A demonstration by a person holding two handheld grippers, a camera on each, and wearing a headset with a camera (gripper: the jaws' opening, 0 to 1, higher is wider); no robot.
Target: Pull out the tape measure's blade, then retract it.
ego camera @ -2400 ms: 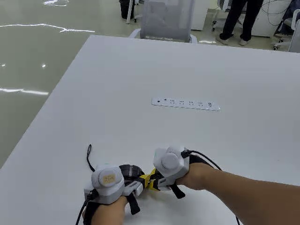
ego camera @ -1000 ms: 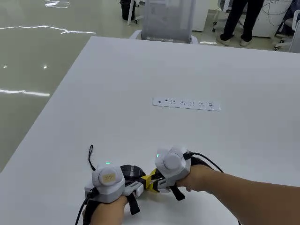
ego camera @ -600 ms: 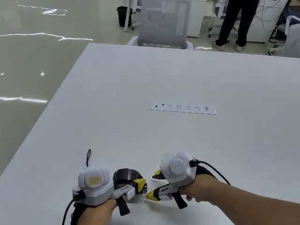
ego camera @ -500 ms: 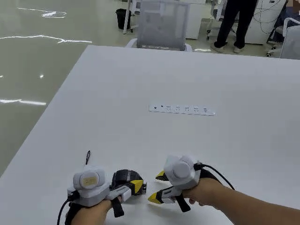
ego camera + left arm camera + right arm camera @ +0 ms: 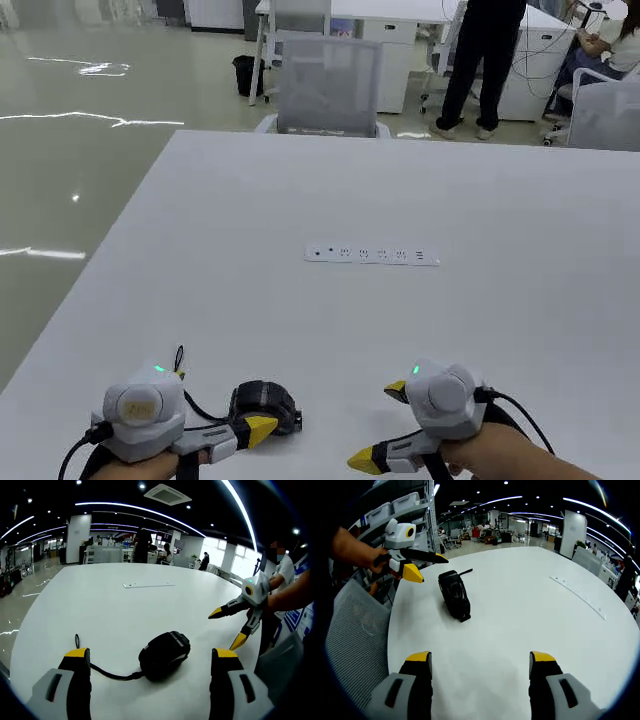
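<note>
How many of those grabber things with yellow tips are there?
2. The left gripper is open, right by the black tape measure near the front of the table. The right gripper, also open, is off to the right, apart from the tape measure.

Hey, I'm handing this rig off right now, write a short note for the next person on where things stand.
Left tool: open, holding nothing, just short of the tape measure.
Right tool: open, holding nothing, off to the right and apart from it.
Tape measure: lying free on the table, no blade showing out of the case, strap trailing toward the left tool.
Done: cannot tell whether the blade has been pulled yet.
Left: if not, grip the case, draw the blade out, then let it retract.
</note>
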